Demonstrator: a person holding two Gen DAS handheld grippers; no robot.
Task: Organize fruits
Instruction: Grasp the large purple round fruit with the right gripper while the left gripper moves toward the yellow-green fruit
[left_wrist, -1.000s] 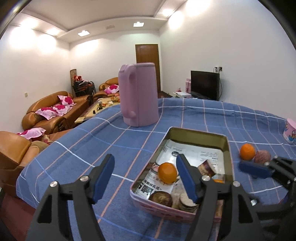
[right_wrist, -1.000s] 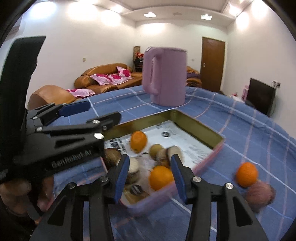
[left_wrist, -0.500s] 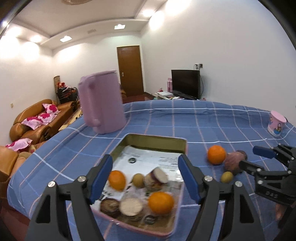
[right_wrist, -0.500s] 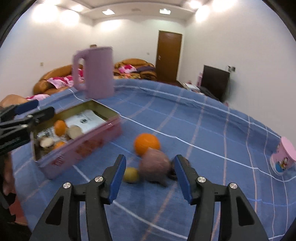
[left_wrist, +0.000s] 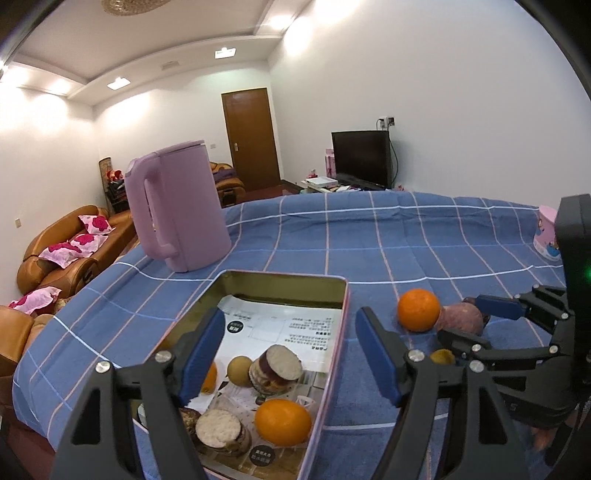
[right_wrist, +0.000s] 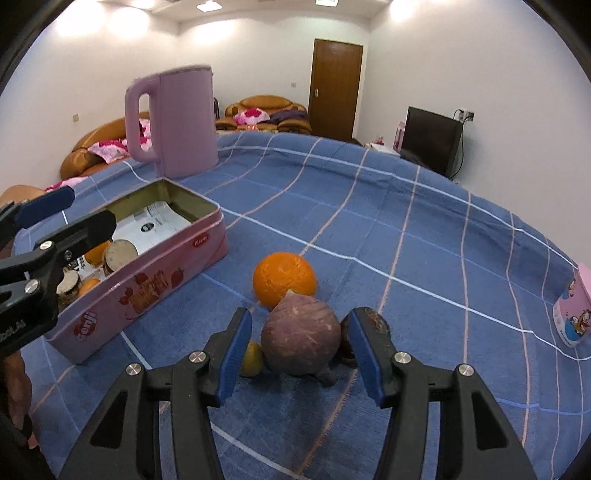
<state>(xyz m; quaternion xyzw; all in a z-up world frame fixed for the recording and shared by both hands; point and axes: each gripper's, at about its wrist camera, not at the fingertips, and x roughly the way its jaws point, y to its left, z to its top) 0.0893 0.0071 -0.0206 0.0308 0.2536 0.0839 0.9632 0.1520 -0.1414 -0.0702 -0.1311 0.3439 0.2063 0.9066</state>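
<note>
My right gripper (right_wrist: 299, 354) has its jaws apart around the purple fruit (right_wrist: 300, 336), not pinching, orange (right_wrist: 284, 278) just behind it, tin (right_wrist: 155, 273) toward the counter's left, where my left gripper (left_wrist: 290, 360) hangs, jaws apart, empty.

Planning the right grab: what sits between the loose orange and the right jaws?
In the right wrist view, a purple root lies between the orange and the right gripper, its pads flanking it without touching.
</note>
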